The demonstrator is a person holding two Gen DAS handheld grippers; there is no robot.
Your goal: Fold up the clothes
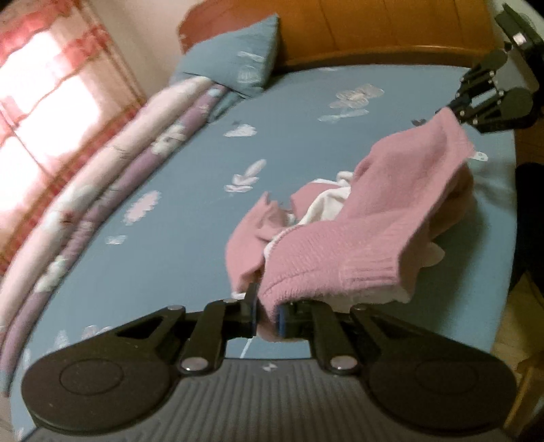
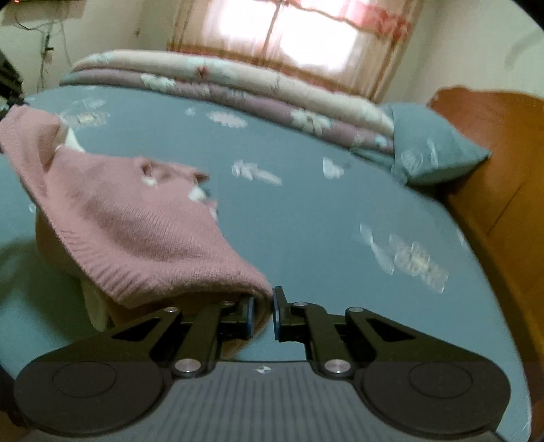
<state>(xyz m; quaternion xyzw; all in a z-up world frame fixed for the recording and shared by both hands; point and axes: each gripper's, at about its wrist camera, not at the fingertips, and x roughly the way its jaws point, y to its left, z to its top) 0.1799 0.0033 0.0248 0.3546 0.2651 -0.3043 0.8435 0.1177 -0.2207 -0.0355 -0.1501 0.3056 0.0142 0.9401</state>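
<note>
**Two grippers pinched on one pink sweater, lift stage of the fold**

Both tools clamp knit fabric. The left gripper (image 1: pixel 267 318) has its jaws narrow, pinching the ribbed hem corner of the pink sweater (image 1: pixel 357 231); fabric sits between the blue pads. The right gripper (image 2: pixel 262 314) is likewise nearly closed on the other hem corner, cloth bunched between its pads. In the left wrist view the right gripper shows far off at the upper right, touching the sweater's far corner.

The sweater hangs stretched between the two tools, hem edge raised, its body sagging onto the blue floral bed sheet (image 1: pixel 190 163). A white lining or inner garment (image 1: pixel 326 204) shows in the bunched middle; can't tell which. The rest of the sweater is crumpled, not flat. Folded quilt (image 2: pixel 238 88) and pillow (image 2: pixel 431 149) lie well apart along the far side of the bed, next to the wooden headboard (image 1: pixel 391 27).

Step, by my read: garment picked up by the hem, being spread out before any fold. No fold made yet, so early in the task.

Next move calls for: keep both pinches tight, draw the corners apart to take out slack, then lay the sweater flat on open sheet. Risk: thick knit slipping from the pads; bunched middle staying tangled.
</note>
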